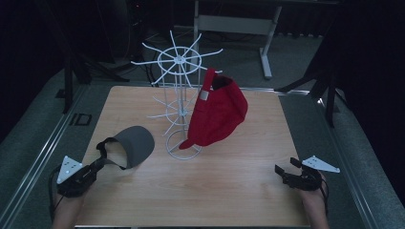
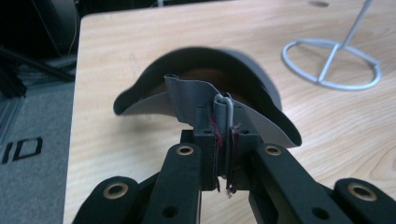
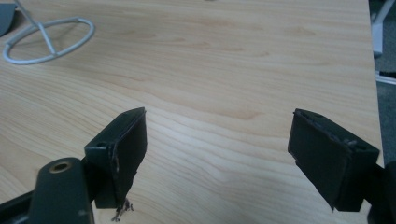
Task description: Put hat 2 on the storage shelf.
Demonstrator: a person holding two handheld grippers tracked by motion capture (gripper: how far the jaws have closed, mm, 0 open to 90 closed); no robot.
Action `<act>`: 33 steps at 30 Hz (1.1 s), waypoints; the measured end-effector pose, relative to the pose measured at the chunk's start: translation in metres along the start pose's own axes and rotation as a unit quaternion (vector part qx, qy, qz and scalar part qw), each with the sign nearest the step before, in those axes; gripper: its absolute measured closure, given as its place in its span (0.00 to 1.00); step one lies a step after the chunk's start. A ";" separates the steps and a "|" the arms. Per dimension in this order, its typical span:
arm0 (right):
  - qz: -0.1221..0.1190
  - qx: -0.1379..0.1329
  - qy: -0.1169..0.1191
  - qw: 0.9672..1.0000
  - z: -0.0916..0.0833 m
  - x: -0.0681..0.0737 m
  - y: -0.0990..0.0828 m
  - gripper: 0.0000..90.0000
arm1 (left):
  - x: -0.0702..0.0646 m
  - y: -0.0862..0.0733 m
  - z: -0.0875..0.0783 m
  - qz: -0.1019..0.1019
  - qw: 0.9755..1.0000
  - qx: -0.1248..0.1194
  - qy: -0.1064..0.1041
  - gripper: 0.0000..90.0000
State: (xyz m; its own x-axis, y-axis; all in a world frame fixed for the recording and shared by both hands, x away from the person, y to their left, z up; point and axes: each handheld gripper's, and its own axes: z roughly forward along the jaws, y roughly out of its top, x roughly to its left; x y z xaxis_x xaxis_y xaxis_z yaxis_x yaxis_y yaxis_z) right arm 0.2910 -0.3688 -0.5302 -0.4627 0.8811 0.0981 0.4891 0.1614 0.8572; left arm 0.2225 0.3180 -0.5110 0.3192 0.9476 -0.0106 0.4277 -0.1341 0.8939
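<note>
A grey sun visor (image 1: 131, 145) lies at the table's left front, brim toward the rack. My left gripper (image 1: 101, 161) is shut on the visor's grey strap (image 2: 223, 109), which sits pinched between the two jaws in the left gripper view. A red cap (image 1: 217, 112) hangs on the white wire rack (image 1: 179, 86) in the middle of the table. My right gripper (image 1: 282, 172) rests at the right front, open, with bare wood between its fingers (image 3: 123, 149).
The rack's ring base (image 2: 332, 65) stands on the wooden table (image 1: 229, 186) just right of the visor. Metal rails run along both sides of the table. A white desk frame (image 1: 267, 43) stands on the floor behind.
</note>
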 end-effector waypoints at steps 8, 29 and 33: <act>0.023 0.002 -0.032 0.999 0.000 -0.007 -0.012 0.22 | -0.006 0.019 -0.005 -0.001 0.999 -0.036 -0.015 0.95; 0.042 -0.008 -0.068 0.997 0.001 -0.009 -0.023 0.22 | -0.018 0.100 -0.022 0.037 0.990 -0.130 -0.042 0.95; 0.045 -0.012 -0.069 0.997 0.000 -0.008 -0.023 0.22 | -0.022 0.121 -0.031 0.053 0.986 -0.152 -0.048 0.95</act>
State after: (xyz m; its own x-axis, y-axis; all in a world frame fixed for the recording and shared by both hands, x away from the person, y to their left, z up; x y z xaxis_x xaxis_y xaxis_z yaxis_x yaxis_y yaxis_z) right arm 0.2833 -0.3802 -0.5510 -0.3115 0.9443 0.1063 0.5055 0.0700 0.8600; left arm 0.2409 0.2901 -0.3889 0.4339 0.8989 0.0605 0.1193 -0.1238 0.9851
